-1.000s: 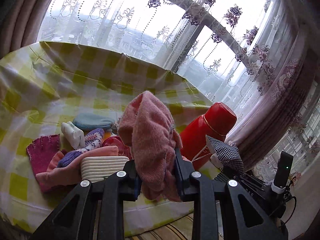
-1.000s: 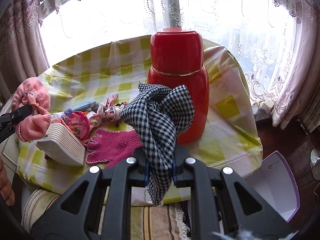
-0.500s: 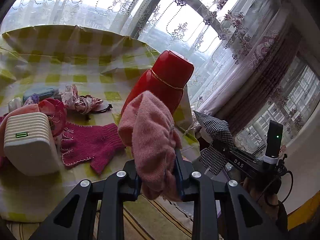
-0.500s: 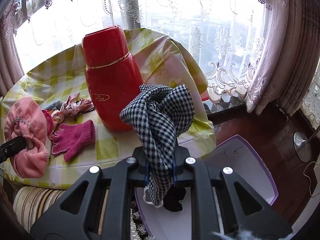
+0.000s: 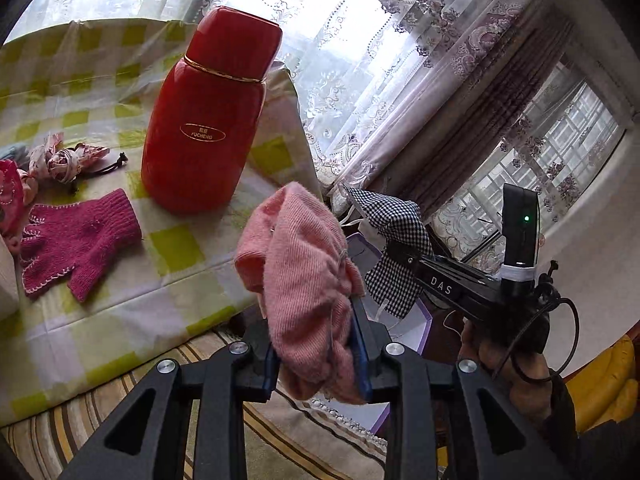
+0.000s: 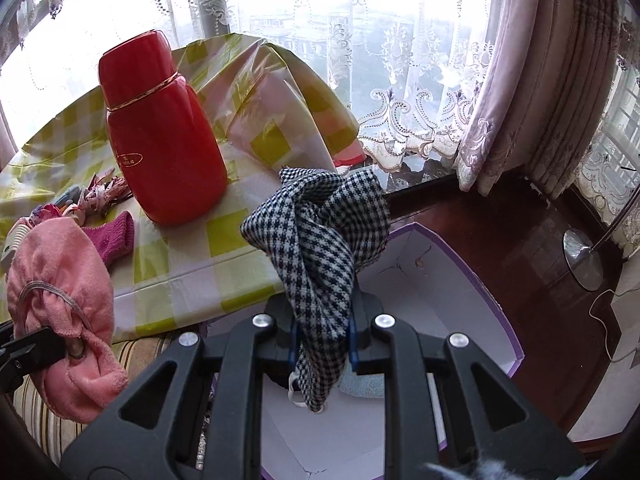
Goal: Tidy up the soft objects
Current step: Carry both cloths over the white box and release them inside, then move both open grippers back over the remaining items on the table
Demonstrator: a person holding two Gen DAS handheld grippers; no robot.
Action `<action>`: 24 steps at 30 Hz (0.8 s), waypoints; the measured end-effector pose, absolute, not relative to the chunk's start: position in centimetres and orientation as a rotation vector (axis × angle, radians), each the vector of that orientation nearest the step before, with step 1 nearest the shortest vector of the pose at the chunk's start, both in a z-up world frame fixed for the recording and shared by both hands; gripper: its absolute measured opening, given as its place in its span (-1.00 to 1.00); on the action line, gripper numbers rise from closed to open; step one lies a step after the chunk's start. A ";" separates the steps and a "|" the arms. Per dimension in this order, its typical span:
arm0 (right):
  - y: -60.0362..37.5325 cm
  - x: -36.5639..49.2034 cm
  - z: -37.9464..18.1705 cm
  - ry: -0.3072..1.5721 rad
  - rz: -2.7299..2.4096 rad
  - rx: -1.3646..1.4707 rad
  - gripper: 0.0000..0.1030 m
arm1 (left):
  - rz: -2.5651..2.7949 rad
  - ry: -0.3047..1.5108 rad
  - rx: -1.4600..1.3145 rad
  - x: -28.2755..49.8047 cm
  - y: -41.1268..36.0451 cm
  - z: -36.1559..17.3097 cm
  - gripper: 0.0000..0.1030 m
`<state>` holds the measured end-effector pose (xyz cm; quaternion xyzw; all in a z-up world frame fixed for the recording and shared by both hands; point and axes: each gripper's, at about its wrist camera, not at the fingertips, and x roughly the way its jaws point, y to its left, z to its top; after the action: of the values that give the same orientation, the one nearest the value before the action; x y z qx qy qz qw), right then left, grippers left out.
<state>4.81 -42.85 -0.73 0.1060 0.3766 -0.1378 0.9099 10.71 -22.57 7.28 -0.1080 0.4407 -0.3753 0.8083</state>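
Meanwhile left claw grips pink cloth, right claw checked cloth, both loosening.

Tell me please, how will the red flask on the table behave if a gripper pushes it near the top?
The red flask stands tall on a narrow base, so a high push would probably tip it rather than slide it. Its glossy shell looks hard and likely slippery. The plastic table cover under it also looks smooth, so a low push may slide it.
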 end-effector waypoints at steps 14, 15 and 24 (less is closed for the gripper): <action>-43.5 3.8 -0.6 0.766 -0.302 0.208 0.32 | -0.818 0.966 -0.201 10.5 -24.2 7.0 0.35; -43.3 3.8 -0.4 0.758 -0.298 0.200 0.33 | -0.803 0.956 -0.190 10.4 -24.1 7.2 0.35; -41.0 3.9 1.9 0.644 -0.308 0.132 0.68 | -0.664 0.774 -0.104 9.4 -21.7 9.7 0.63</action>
<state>3.89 -40.99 1.89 0.0647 0.3149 -0.1504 0.9349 9.45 -21.67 9.68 -0.0497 0.3704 -0.3178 0.8714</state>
